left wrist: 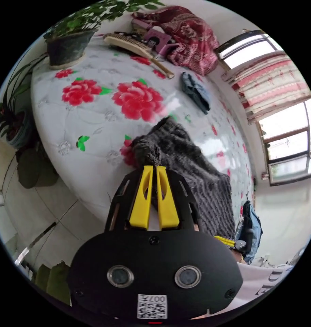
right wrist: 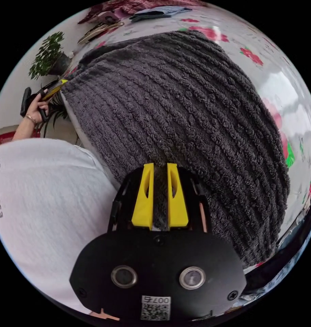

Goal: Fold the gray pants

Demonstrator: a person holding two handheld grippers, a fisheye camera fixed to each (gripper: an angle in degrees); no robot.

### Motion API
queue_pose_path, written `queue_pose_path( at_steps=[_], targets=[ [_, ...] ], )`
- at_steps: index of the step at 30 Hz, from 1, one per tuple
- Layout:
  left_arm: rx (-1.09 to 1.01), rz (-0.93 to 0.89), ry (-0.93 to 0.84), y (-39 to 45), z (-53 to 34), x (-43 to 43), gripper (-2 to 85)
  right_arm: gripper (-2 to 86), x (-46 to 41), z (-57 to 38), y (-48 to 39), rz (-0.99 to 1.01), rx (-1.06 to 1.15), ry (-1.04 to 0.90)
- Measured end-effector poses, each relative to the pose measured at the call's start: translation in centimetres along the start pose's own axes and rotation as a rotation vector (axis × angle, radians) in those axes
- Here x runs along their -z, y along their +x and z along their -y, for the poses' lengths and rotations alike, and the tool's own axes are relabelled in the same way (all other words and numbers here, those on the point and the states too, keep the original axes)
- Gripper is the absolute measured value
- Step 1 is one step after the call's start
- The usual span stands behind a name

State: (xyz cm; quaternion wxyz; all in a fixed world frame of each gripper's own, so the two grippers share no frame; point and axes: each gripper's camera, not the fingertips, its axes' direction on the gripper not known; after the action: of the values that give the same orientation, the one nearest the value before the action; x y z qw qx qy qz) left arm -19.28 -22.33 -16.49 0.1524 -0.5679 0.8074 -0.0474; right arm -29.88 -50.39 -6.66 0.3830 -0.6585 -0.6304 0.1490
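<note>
A potted plant, brush and blue cloth lie on the floral tabletop.

We see a table under a glossy white cover printed with red flowers. The gray pants lie on it right at the left claw. Beyond that claw lie a folded blue garment, a long-handled brush, a red patterned cloth and a potted plant.
</note>
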Motion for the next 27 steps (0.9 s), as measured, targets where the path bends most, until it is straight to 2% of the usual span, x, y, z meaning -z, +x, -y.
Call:
queue_pose_path(
  at_steps=[3, 5, 8, 9, 11, 12, 13, 14, 15, 18, 24, 26, 27],
  targets=[
    [-0.135, -0.147, 0.09, 3.9, 1.3, 3.2, -0.6, 0.5, 2.2, -1.8, 0.2, 0.01, -0.05, 0.1],
    [-0.231, -0.192, 0.136, 6.3, 2.1, 4.8, -0.6, 0.1, 4.9, -4.1, 0.3, 0.051, -0.116, 0.26],
    [-0.368, -0.126, 0.196, 8.5, 3.1, 5.8, -0.2, 0.1, 6.8, -6.6, 0.0, 0.098, -0.148, 0.361],
    [-0.386, -0.047, 0.192, 8.0, 3.2, 5.0, 0.3, 0.2, 7.0, -7.1, -0.2, 0.094, -0.148, 0.366],
    [-0.338, 0.099, 0.114, 5.5, 3.1, 1.7, 1.7, 0.6, 6.7, -8.8, -0.7, 0.07, -0.153, 0.347],
    [-0.224, 0.174, -0.014, 2.5, 2.9, -1.5, 3.3, 0.8, 6.4, -9.3, -0.8, 0.067, -0.158, 0.339],
    [-0.109, 0.175, -0.169, -0.4, 2.4, -4.3, 4.2, 1.2, 5.9, -10.3, -0.8, 0.076, -0.174, 0.323],
    [-0.078, 0.125, -0.156, -1.4, 2.0, -4.5, 4.6, 1.7, 5.6, -11.5, -0.8, 0.093, -0.199, 0.316],
    [-0.05, 0.021, -0.03, -2.6, 1.0, -3.0, 5.8, 2.1, 5.5, -12.2, -0.7, 0.101, -0.215, 0.32],
    [0.018, -0.037, -0.042, -3.7, 1.0, -2.3, 7.2, 3.7, 5.7, -16.7, 0.6, 0.169, -0.332, 0.403],
    [0.051, -0.113, -0.036, -2.7, 2.4, -0.4, 7.2, 6.7, 6.5, -31.5, 6.8, 0.281, -0.776, 0.707],
    [0.075, -0.129, -0.037, -2.4, 2.4, 0.2, 7.0, 7.8, 6.1, -40.1, 9.4, 0.255, -1.09, 0.845],
    [0.098, -0.137, -0.032, -2.3, 2.4, 0.6, 6.8, 8.0, 5.9, -42.3, 9.9, 0.251, -1.165, 0.879]
  ],
)
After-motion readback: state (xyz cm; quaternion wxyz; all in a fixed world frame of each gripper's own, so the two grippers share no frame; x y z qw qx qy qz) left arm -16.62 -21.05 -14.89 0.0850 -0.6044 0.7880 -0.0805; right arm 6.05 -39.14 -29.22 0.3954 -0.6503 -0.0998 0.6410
